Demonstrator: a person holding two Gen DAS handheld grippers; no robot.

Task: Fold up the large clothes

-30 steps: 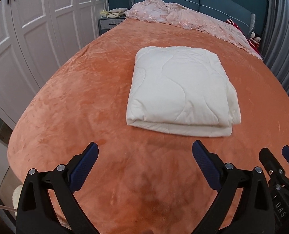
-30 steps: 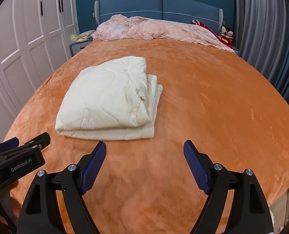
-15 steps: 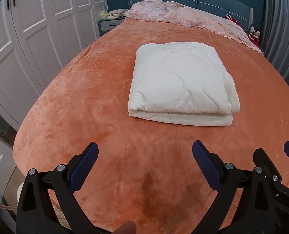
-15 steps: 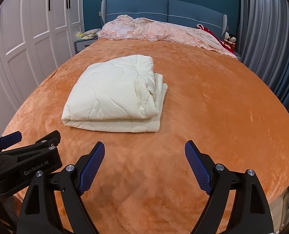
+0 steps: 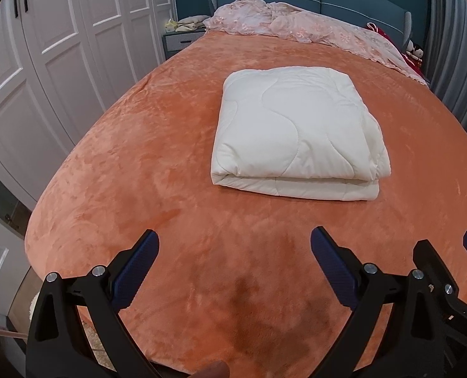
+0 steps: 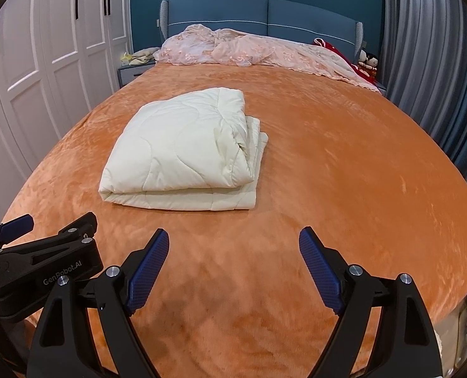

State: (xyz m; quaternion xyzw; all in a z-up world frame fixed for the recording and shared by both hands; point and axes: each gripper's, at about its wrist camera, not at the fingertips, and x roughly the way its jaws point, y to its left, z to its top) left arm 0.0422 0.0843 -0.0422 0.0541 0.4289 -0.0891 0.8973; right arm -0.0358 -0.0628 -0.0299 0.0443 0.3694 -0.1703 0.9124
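Quilt (image 5: 298,132), cream white and stitched with wavy lines, lies folded into a thick rectangle on the orange plush bedspread (image 5: 157,163), near the middle of the bed. Its rounded fold faces the foot of the bed, and in the right wrist view the layered edges (image 6: 254,145) show on its right side. Both tools hover above the foot of the bed, well apart from the quilt and touching nothing. The left tool (image 5: 233,264) has its two blue pads spread wide and nothing is between them. The right tool (image 6: 233,267) is also wide open and holds nothing; it appears at the right edge of the left wrist view, just beside the left tool. A pink lace cover (image 6: 249,48) lies crumpled along the blue headboard (image 6: 264,12). White wardrobe doors (image 5: 60,47) stand to the left of the bed and grey curtains (image 6: 428,47) hang to the right.
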